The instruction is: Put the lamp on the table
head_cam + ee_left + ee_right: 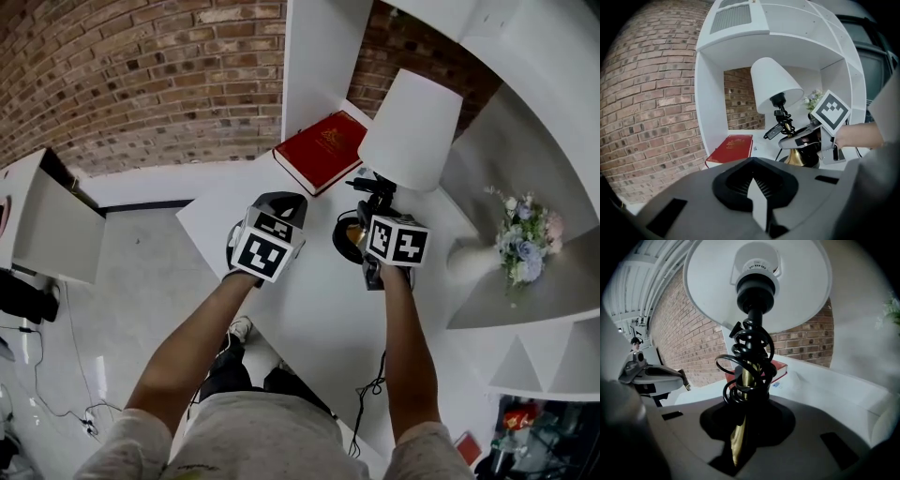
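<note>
While the right gripper (740, 434) clamps the lamp (412, 127) by its brass stem, it is at the far side of the white table (300, 309), just right of the red book (322, 150). The left gripper (279, 208) hovers to the left, jaws together, empty.

Lamp (410, 131) — white shade, brass stem — upright over white table (309, 305).

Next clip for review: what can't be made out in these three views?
1. Whether the base of the lamp rests on the table: the right gripper covers it in the head view, and gripper bodies cut it off in both gripper views.
2. The gold print on the red book: too small in every view.
</note>
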`<state>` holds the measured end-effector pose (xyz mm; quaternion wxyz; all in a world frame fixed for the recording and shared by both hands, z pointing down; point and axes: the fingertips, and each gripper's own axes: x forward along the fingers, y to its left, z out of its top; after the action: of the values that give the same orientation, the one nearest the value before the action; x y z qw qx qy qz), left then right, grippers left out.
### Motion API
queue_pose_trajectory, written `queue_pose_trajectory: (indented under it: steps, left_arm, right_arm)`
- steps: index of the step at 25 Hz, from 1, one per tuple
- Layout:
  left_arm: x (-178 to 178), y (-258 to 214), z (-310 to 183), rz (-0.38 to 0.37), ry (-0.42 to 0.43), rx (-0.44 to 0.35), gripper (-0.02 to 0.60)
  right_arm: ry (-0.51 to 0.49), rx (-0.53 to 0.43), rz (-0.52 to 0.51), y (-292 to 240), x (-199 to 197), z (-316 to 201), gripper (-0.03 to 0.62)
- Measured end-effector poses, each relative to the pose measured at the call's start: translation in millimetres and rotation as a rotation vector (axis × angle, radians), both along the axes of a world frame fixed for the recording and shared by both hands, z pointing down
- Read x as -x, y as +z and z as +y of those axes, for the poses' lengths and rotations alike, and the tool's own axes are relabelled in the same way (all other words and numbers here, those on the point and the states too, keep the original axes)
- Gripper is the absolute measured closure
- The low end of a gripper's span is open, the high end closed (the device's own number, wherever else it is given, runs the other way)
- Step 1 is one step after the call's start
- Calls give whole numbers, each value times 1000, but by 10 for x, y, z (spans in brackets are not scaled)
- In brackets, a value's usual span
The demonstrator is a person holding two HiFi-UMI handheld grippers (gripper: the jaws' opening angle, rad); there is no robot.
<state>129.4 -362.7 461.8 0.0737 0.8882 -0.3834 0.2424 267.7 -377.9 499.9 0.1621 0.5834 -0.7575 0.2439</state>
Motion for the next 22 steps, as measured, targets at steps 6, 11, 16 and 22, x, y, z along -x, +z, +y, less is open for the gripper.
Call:
queue_pose_trajectory:
  steps: [6,11,16,22]
  left_arm:
    - [-150,159,-44,-10,17,-5,588]
    - [-243,311,-75,-16,24,20,588]
    - [-230,417,-126,-23,19,24,588]
    - [-175,444,-157,-50,8,-12,588]
  right_arm:
    - [-1,-45,-3,100,-20,-184,520]
    - [-2,-85,-7,171,-64,-314,520]
    - [14,-148,16,201,-142,-396,521]
    - [31,-226,64,204,-212,-484,522]
